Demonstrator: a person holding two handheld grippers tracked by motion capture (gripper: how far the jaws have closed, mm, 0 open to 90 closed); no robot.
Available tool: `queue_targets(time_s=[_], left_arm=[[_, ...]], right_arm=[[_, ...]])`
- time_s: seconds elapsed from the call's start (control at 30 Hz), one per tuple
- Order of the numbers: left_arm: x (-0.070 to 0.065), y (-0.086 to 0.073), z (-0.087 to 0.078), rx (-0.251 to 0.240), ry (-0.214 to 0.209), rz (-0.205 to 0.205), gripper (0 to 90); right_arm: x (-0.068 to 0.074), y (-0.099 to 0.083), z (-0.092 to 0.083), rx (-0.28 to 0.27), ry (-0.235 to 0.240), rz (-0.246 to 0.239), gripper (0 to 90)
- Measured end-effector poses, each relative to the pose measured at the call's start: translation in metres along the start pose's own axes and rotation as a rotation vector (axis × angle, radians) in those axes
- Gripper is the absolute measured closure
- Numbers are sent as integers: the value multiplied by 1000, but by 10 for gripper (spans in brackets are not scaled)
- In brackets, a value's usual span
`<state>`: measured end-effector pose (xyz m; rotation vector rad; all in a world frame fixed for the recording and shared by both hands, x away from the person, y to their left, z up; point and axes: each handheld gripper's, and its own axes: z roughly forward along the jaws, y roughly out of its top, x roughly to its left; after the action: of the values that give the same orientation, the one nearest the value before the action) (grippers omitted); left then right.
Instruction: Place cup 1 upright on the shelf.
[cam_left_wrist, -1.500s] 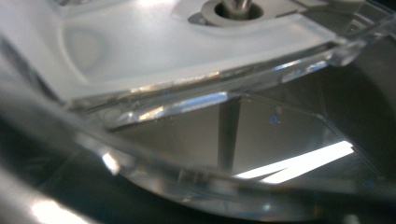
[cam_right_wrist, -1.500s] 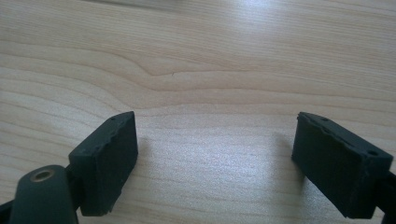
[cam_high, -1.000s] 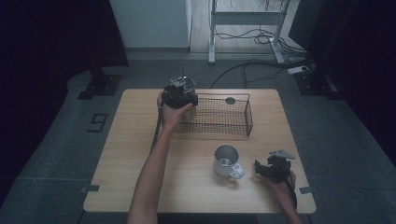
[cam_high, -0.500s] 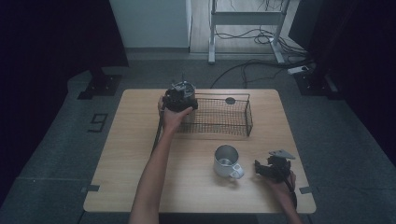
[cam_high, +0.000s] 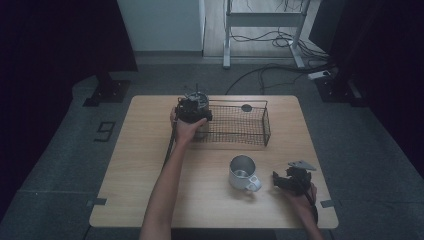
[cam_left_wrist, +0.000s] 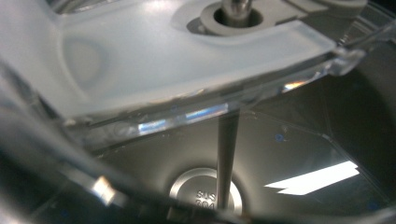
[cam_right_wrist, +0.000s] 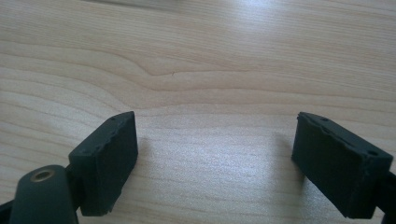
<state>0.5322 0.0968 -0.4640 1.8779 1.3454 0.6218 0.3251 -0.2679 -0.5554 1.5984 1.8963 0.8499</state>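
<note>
My left gripper (cam_high: 192, 109) is held over the left end of a black wire basket (cam_high: 266, 131) at the back of the table. It carries a clear lidded jug (cam_left_wrist: 196, 51) pressed close to its camera. A thin metal rod (cam_left_wrist: 226, 154) runs down the jug to a stamped steel base (cam_left_wrist: 205, 193). The jug's wall hides the jaws. My right gripper (cam_high: 292, 181) (cam_right_wrist: 215, 154) rests low over bare wood at the front right, open and holding nothing. A steel mug (cam_high: 242, 172) stands just left of it.
A small black round thing (cam_high: 246, 107) lies at the basket's far side. The wooden table (cam_high: 145, 165) has free room on its left half and along the front. Cables and a metal frame (cam_high: 260, 20) are on the floor beyond.
My left gripper has shifted slightly nearer and lower at the basket's left end, the jug moving with it. The right gripper and the mug have stayed put.
</note>
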Motion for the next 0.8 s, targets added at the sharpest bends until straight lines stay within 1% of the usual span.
queue_targets(time_s=[0.2, 0.33, 0.5, 0.67, 0.8], left_arm=[[1, -4, 3, 13, 3, -1, 42], [-1, -5, 4, 5, 7, 3, 42], [-4, -7, 4, 5, 14, 28, 41], [-3, -10, 2, 0, 10, 19, 41], [-3, -13, 1, -8, 8, 25, 41]], right_arm=[[0, 0, 0, 0, 0, 0, 139], [0, 0, 0, 0, 0, 0, 139], [0, 0, 0, 0, 0, 0, 139], [0, 0, 0, 0, 0, 0, 139], [0, 0, 0, 0, -1, -1, 140]])
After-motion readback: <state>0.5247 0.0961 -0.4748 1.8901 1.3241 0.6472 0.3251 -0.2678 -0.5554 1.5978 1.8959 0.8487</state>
